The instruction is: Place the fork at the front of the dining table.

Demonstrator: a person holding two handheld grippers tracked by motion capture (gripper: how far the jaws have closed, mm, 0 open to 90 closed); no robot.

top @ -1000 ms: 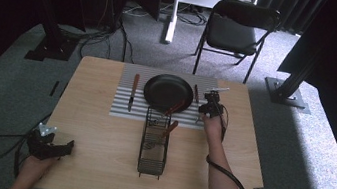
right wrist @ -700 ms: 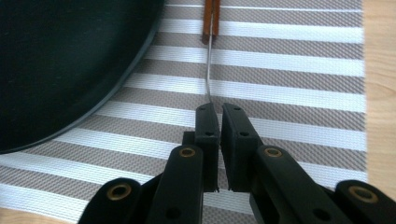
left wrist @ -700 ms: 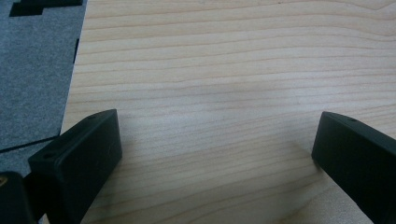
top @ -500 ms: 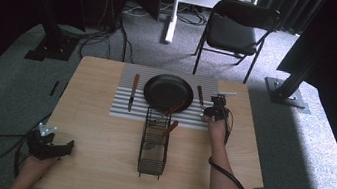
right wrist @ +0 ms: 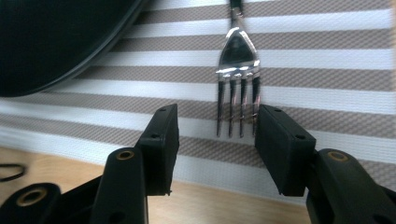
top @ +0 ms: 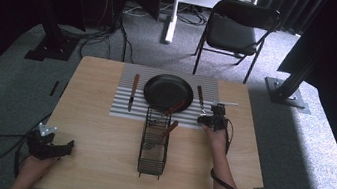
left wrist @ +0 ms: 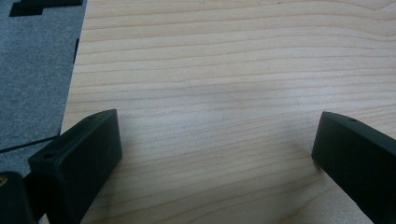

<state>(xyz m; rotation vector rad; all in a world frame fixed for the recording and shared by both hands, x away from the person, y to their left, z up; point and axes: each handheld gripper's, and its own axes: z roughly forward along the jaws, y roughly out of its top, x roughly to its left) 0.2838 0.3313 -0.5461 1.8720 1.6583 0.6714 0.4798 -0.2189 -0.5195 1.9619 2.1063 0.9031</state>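
I have just been opening the right gripper point(right wrist: 212, 140) over the fork point(right wrist: 238, 70) lying on the striped mat point(right wrist: 327, 56) beside the plate point(right wrist: 56, 42), fingers apart, unclamped; next, I judge, withdraw; left gripper point(left wrist: 210, 154) idles open on the worktop point(left wrist: 233, 70)

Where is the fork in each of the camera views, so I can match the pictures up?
High view: the fork lies on the striped placemat, just right of the black plate, ahead of the right claw.
Left gripper view: bare wooden table between the left claw's jaws; the fork is not in it.
Right gripper view: the fork lies top centre, tines toward the camera, tips between the open jaws.
Shared landmark: the black plate's rim beside the fork.
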